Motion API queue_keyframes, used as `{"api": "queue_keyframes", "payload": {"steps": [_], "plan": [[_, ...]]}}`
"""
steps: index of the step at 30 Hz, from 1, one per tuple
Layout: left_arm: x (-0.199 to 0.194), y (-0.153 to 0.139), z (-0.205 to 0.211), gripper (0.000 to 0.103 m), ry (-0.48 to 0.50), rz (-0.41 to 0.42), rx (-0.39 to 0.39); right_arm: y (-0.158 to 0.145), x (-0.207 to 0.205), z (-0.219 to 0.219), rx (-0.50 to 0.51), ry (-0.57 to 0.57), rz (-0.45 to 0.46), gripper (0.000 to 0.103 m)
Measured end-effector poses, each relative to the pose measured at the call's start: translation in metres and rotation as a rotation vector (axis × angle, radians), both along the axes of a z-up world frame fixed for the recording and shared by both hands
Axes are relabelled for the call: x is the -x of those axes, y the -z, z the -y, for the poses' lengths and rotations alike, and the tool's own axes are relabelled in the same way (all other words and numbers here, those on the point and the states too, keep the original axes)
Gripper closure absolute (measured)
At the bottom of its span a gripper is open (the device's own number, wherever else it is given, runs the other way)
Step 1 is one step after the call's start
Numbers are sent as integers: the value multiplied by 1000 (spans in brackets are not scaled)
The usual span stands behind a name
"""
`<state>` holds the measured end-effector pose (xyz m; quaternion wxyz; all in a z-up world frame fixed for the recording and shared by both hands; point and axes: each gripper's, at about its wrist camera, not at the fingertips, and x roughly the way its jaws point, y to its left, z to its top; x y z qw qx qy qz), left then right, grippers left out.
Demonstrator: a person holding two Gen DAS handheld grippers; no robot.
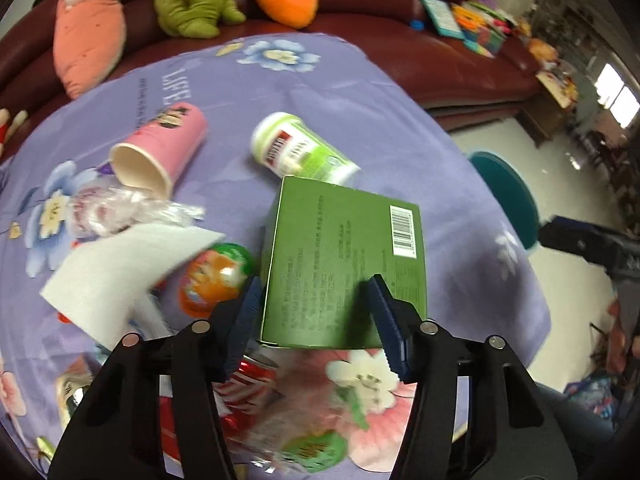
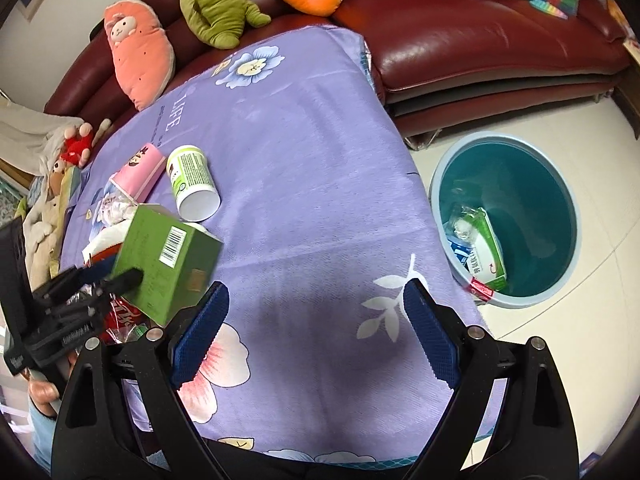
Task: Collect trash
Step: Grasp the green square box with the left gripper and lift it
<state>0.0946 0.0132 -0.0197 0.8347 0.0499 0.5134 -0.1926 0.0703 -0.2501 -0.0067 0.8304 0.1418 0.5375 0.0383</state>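
Note:
My left gripper is shut on a green carton box with a barcode and holds it lifted above the table. The box and the left gripper also show at the left of the right wrist view. Below lie a pink paper cup, a green and white cup, a white tissue, crumpled plastic wrap, an orange and green ball and a red can. My right gripper is open and empty above the purple cloth.
A teal bin stands on the floor right of the table and holds a milk carton. The table has a purple flowered cloth. A dark red sofa with plush toys is behind.

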Motion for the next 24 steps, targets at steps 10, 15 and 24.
{"api": "queue_keyframes", "payload": {"steps": [10, 15, 24], "plan": [[16, 15, 31, 51, 106, -83, 163, 18, -5, 6, -35, 13, -34, 18], [4, 24, 28, 14, 55, -112, 167, 24, -3, 12, -43, 22, -40, 18], [-3, 38, 51, 4, 96, -188, 225, 41, 1, 32, -82, 58, -74, 18]]}}
